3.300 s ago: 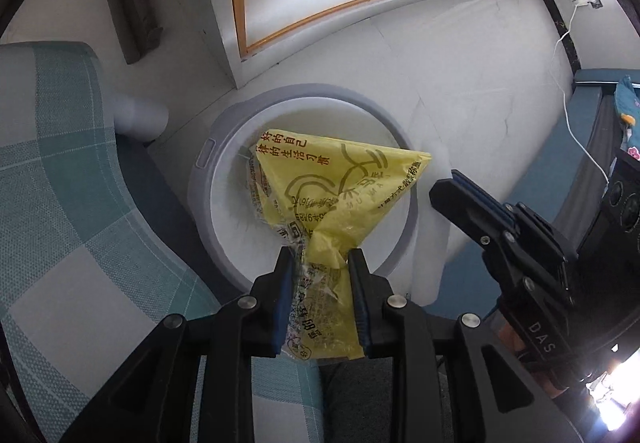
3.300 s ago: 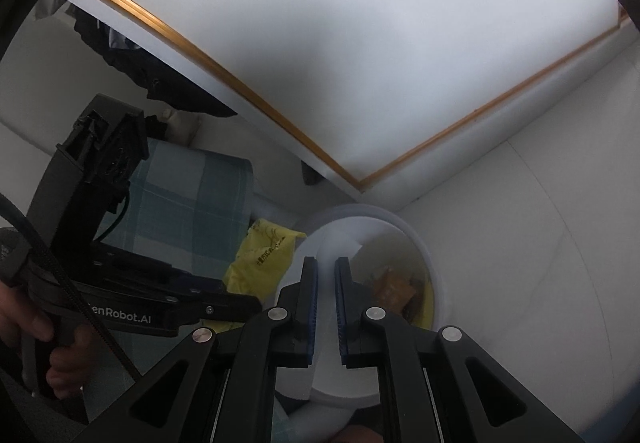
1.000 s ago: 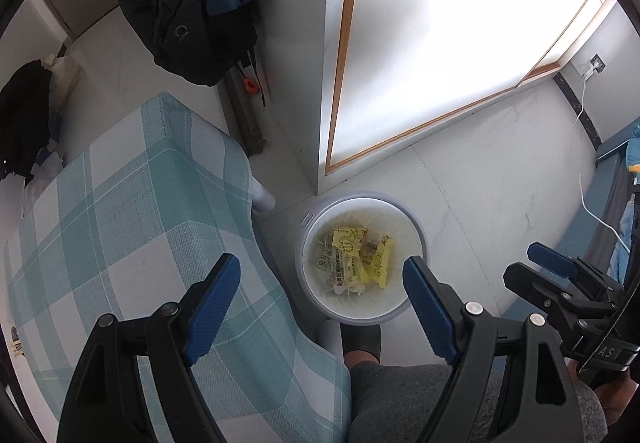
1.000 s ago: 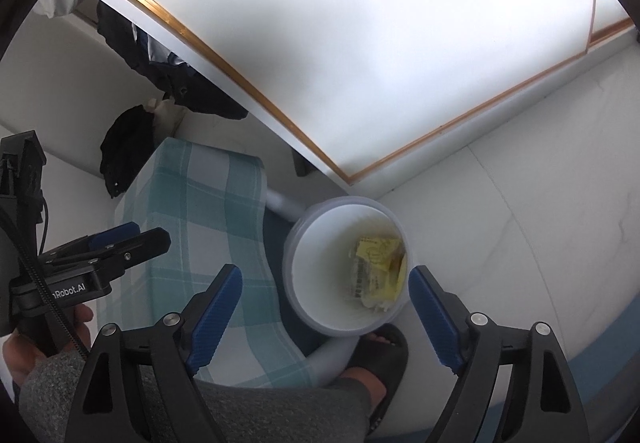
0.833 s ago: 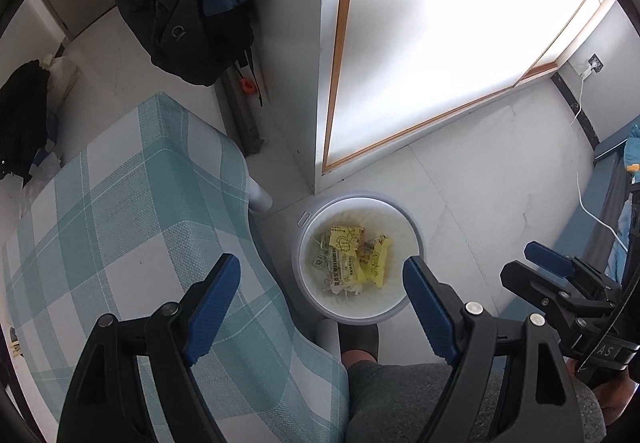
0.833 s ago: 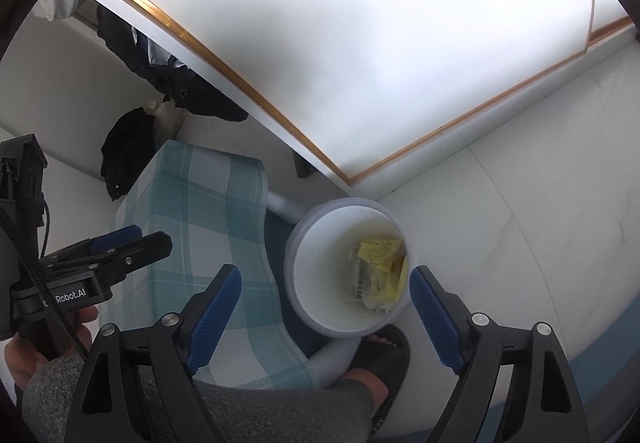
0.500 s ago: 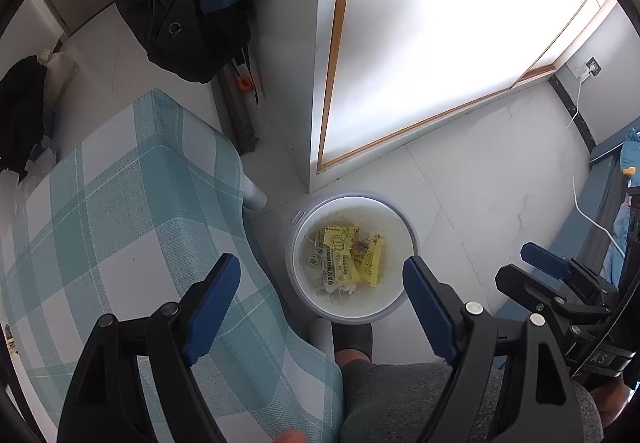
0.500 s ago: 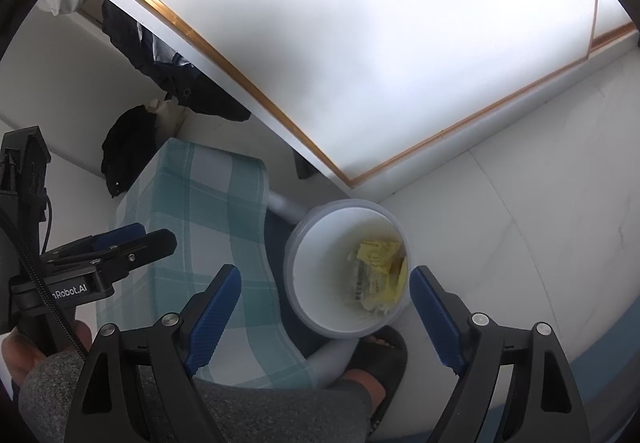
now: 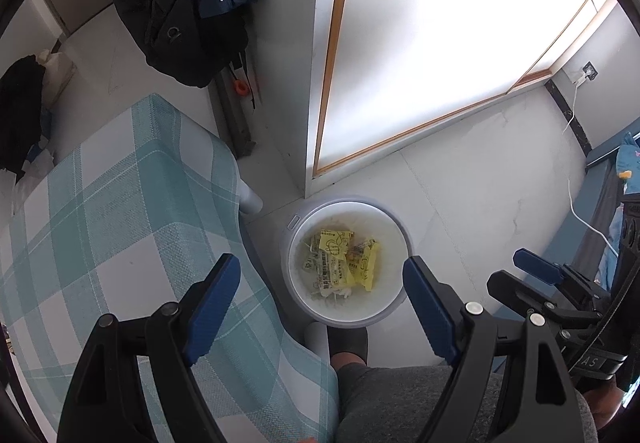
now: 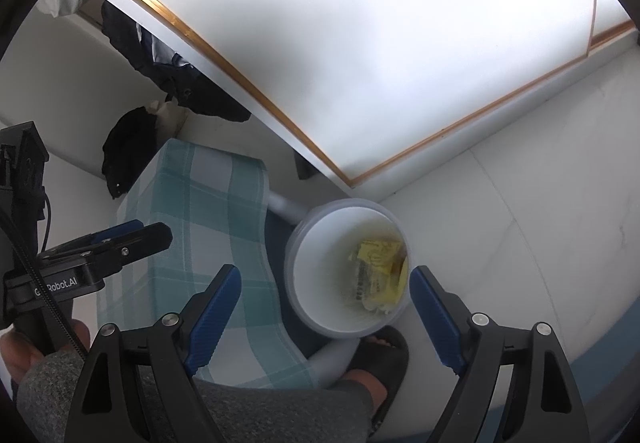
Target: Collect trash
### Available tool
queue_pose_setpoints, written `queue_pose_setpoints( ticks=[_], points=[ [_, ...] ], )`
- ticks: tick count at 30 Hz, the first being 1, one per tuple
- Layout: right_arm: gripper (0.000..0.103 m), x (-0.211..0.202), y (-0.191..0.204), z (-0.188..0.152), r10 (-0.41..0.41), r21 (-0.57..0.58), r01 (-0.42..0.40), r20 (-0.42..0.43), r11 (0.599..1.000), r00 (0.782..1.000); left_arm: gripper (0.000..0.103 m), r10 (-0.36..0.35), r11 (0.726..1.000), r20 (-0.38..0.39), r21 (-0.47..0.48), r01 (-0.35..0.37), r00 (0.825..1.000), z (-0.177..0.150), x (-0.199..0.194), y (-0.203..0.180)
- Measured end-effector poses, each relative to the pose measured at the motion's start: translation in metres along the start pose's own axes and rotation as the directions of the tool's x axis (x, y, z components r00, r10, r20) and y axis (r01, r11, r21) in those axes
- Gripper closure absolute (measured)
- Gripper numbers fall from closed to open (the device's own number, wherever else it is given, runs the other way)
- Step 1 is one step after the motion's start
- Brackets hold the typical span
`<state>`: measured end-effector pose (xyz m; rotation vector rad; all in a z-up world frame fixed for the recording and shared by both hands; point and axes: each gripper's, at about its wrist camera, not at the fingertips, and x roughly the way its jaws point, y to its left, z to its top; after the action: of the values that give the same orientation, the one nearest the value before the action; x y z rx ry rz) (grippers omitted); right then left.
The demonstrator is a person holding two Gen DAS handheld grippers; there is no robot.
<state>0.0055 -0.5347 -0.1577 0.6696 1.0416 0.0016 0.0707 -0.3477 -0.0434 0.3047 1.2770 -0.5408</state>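
Pale, glossy floor tiles [image 9: 472, 179] fill the area beyond both sets of tongs, bounded at the far side by a large frosted panel with a thin wooden frame [image 9: 432, 43]. Left of the left gripper [image 9: 320, 287] lies a table covered with a teal-and-white checked cloth [image 9: 100, 211]; its left finger overlaps the cloth edge in the left wrist view. Dark jackets [image 9: 180, 3] hang on the wall beyond the table.

Between the two fingers of the left gripper, lower down on the floor, stands a round white plastic waste bin [image 9: 394, 307]. Crumpled yellow printed wrappers [image 9: 340, 263] lie inside the bin at its bottom, touching neither gripper. The left gripper's blue-padded jaws stand wide apart with nothing between the pads.

The right gripper [image 10: 324, 299] also points down over the same bin [image 10: 296, 283], with the yellow wrappers [image 10: 376, 275] visible between its fingers. Its jaws are likewise spread wide and empty. A foot in a dark slipper [image 10: 380, 355] rests just beside the near side of the bin. A grey-sleeved hand [image 10: 24, 355] grips the left tool's handle.
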Motion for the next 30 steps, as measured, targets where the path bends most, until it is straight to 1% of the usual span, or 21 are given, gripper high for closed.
queue_pose_setpoints(
  ticks=[11,18,23,30],
  points=[
    [0.017,-0.0006,-0.0021,-0.0009,0.002,0.011,-0.002,0.002,1.0,1.0,0.022,-0.009,1.0,-0.018,0.011,0.009,1.0,-0.0006,0.004,-0.0038],
    [0.017,-0.0004,-0.0026,-0.0015,0.002,0.007,-0.002,0.002,1.0,1.0,0.022,-0.012,1.0,-0.007,-0.009,0.012,1.0,0.0005,0.0042,-0.0021],
    [0.017,0.0007,-0.0033,-0.0023,0.004,0.011,-0.004,0.0,1.0,1.0,0.022,-0.013,1.0,-0.013,0.012,0.013,1.0,-0.002,0.0055,-0.0048],
    [0.017,0.0015,-0.0028,-0.0023,0.002,0.011,-0.002,-0.003,1.0,1.0,0.022,-0.019,1.0,-0.021,0.013,0.02,1.0,-0.0011,0.0074,-0.0049]
  ],
)
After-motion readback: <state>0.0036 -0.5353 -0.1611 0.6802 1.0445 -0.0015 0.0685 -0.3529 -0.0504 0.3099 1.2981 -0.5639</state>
